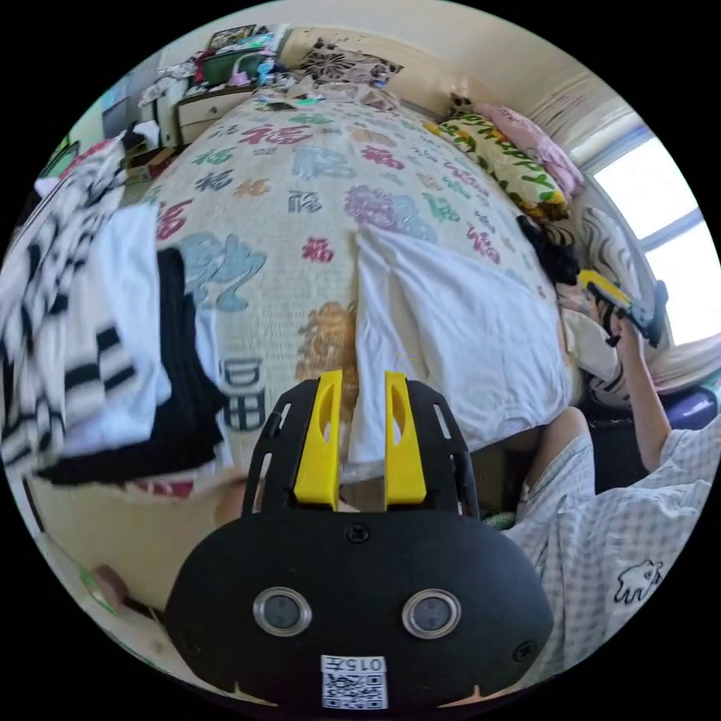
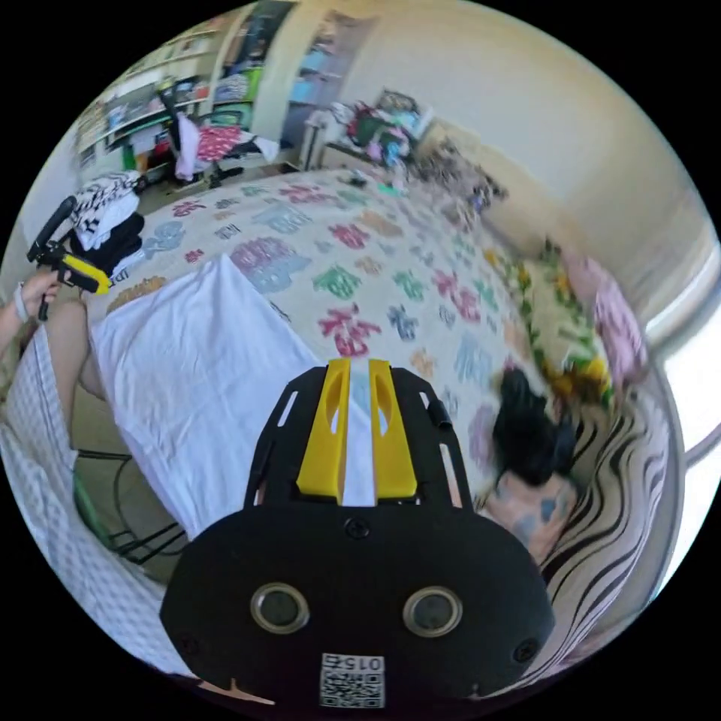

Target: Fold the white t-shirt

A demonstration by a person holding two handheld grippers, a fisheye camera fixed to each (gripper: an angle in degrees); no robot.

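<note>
A white t-shirt is lying flat on a bed covered by a patterned bedspread, with its near end hanging over the bed's edge toward the person. Its long axis is running from that edge away across the mattress. The left gripper is hovering at the shirt's left margin, jaws apart and holding nothing. The right gripper is hovering over the opposite margin, jaws slightly parted and also empty. Each claw is sitting nearest its own side, so either could probably take a near corner. A pile of striped and black clothes is lying well apart, at the left.
</note>
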